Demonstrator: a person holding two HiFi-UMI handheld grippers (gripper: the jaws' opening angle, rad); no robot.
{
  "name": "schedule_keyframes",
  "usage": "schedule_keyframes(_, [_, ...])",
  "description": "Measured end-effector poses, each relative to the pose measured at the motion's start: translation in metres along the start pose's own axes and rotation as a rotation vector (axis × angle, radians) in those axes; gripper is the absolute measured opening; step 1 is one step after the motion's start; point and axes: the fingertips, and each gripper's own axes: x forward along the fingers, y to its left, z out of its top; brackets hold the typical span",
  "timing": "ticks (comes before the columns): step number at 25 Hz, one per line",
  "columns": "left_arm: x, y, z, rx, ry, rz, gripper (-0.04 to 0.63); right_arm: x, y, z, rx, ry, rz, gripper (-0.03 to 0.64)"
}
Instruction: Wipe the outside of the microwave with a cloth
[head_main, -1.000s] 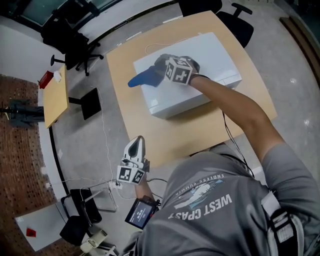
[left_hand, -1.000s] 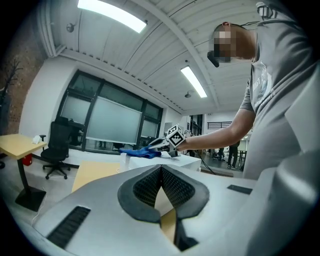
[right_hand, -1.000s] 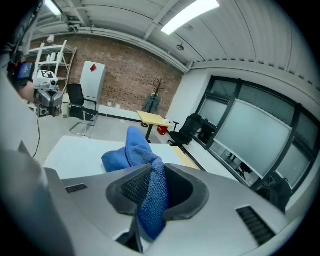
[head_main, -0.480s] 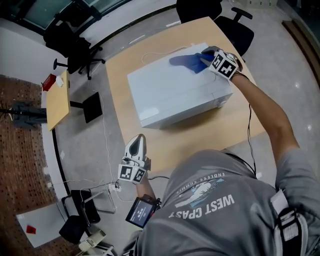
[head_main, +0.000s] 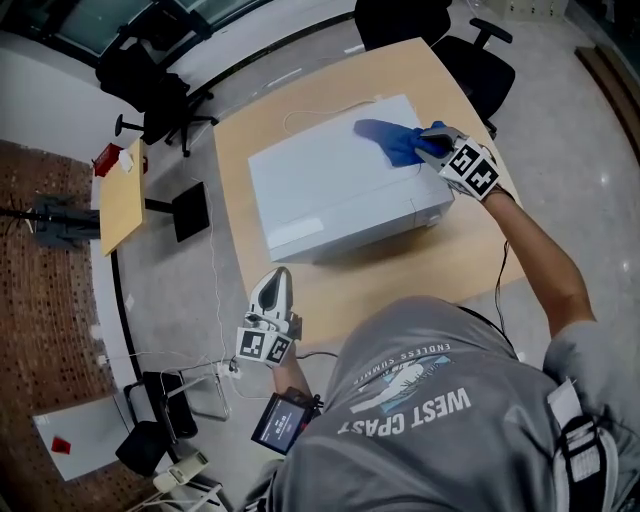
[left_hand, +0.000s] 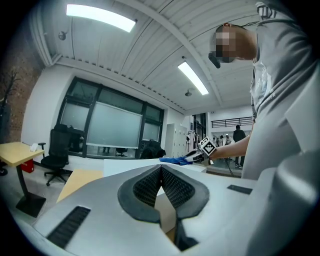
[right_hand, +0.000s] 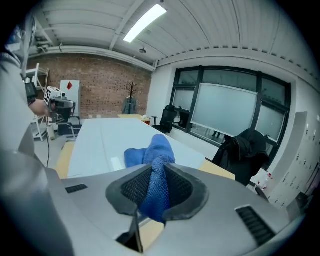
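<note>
A white microwave (head_main: 330, 190) lies on a light wooden table (head_main: 400, 275). My right gripper (head_main: 432, 145) is shut on a blue cloth (head_main: 388, 140) and presses it on the microwave's top near the far right corner. In the right gripper view the cloth (right_hand: 152, 165) is pinched between the pads and trails forward over the white top (right_hand: 100, 142). My left gripper (head_main: 270, 298) hangs shut and empty beside the table's near left edge, away from the microwave. In the left gripper view its pads (left_hand: 161, 186) meet with nothing between them, and the microwave (left_hand: 135, 165) shows beyond.
A thin white cord (head_main: 310, 110) lies on the table behind the microwave. Black office chairs (head_main: 470, 50) stand past the far side. A small wooden side table (head_main: 120, 195) stands to the left. Cables and a power strip (head_main: 185, 385) lie on the floor by my left hand.
My right gripper swept the blue cloth across the microwave's top from its left part to the far right corner, then a little nearer along the right edge. The left gripper shifted only slightly.
</note>
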Motion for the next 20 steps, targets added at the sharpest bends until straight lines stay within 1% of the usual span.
schedule_keyframes(4, [0.001,-0.006,-0.003,0.003,0.006,0.012,0.023,-0.004,0.013,-0.003,0.047,-0.057,0.023,0.083])
schedule_keyframes(15, [0.013,-0.028,-0.003,0.01,0.018,0.03,0.023,-0.008,0.002,-0.004,0.178,-0.16,0.073,0.083])
schedule_keyframes(17, [0.014,-0.03,-0.003,0.012,0.023,0.034,0.023,-0.009,-0.001,-0.005,0.224,-0.183,0.083,0.083])
schedule_keyframes(20, [0.015,-0.033,-0.003,0.014,0.026,0.04,0.023,-0.011,-0.008,-0.007,0.325,-0.231,0.101,0.083])
